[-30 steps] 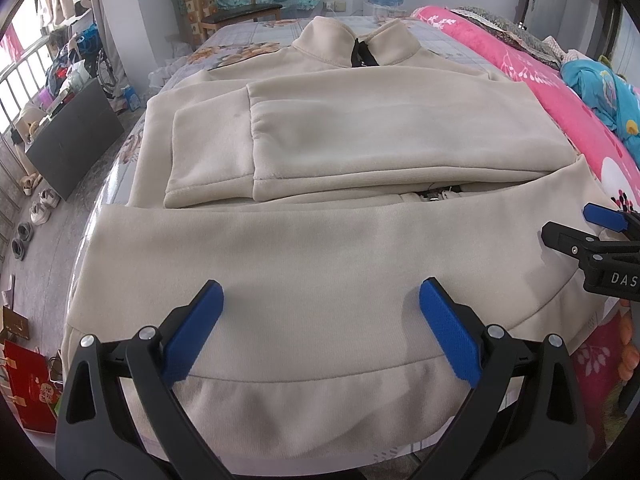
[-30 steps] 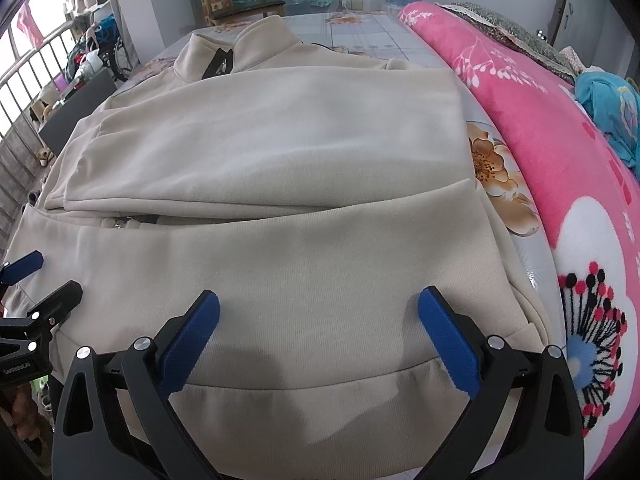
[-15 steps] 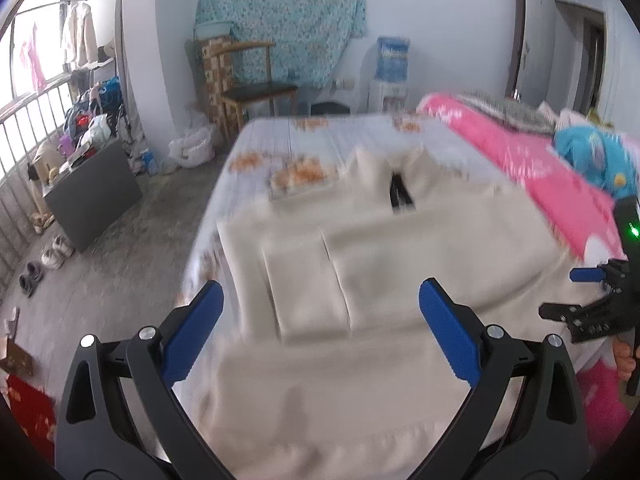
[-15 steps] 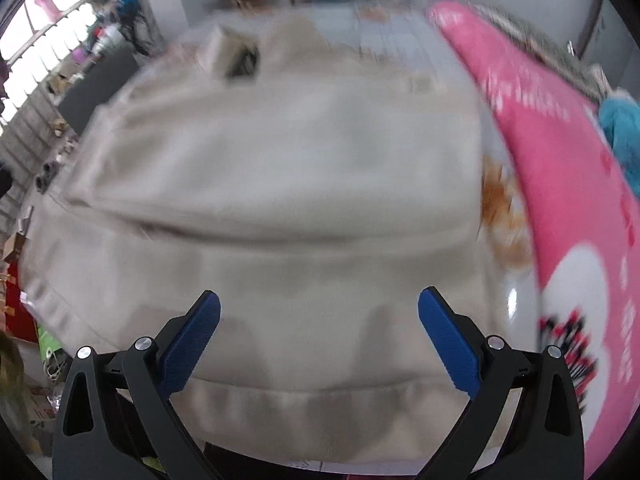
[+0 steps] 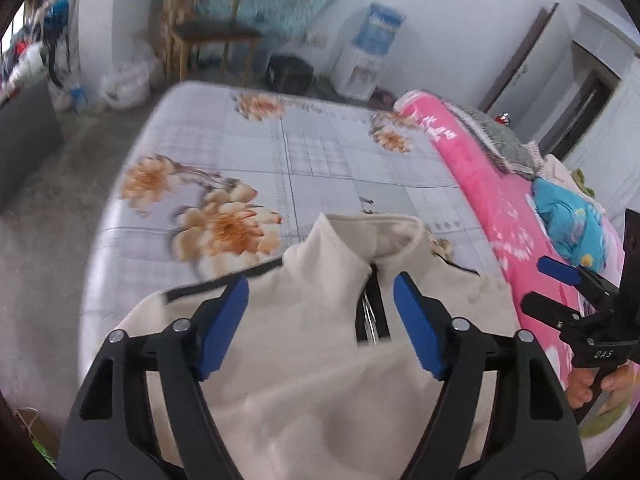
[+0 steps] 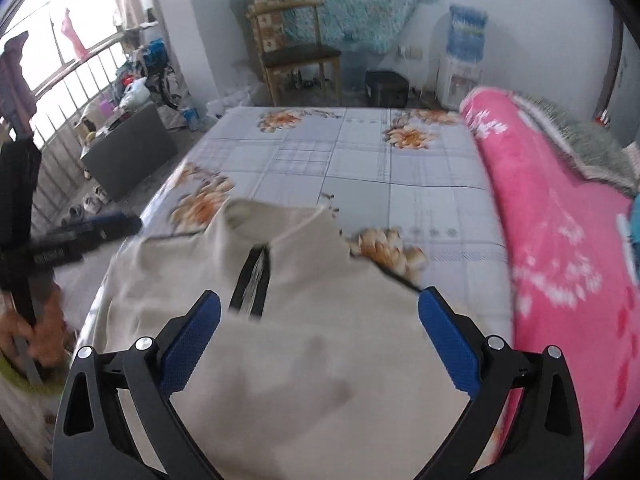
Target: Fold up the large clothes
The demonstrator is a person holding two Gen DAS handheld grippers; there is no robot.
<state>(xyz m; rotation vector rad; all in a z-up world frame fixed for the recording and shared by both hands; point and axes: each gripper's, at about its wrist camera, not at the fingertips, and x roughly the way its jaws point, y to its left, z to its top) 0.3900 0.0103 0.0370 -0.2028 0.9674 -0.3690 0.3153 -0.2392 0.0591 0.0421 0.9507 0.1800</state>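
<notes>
1. A beige sweatshirt (image 5: 320, 360) lies on the near part of a bed (image 5: 320, 168), its stand-up collar (image 5: 360, 236) pointing toward the far end and a short zip (image 5: 372, 308) running down from it.
2. The bed wears a pale checked sheet (image 6: 360, 168) printed with orange flowers; the far part of it is bare.
3. The left gripper (image 5: 320, 326) hovers over the upper chest of the sweatshirt, just below the collar. Its blue fingers (image 5: 222, 328) are closing but remain apart (only cloth shows between them, and neither pad presses on it).
4. The right gripper (image 6: 318, 344) hovers over the same area from the other side, its blue fingers (image 6: 448, 344) spread wide and holding nothing; the cloth lies below and between them.
5. In the left wrist view the right gripper shows at the right edge, with a hand (image 5: 596, 386) around its handle; whether it touches the cloth from there I cannot tell.
6. In the right wrist view the left gripper (image 6: 80, 232) shows blurred at the left edge, held by a hand (image 6: 32, 336).
7. A pink flowered quilt (image 6: 560, 240) lies bunched along the right side of the bed, just beside the sweatshirt.
8. Beyond the bed stand a wooden chair (image 6: 296, 48) and a water dispenser (image 6: 460, 60) against the wall.
</notes>
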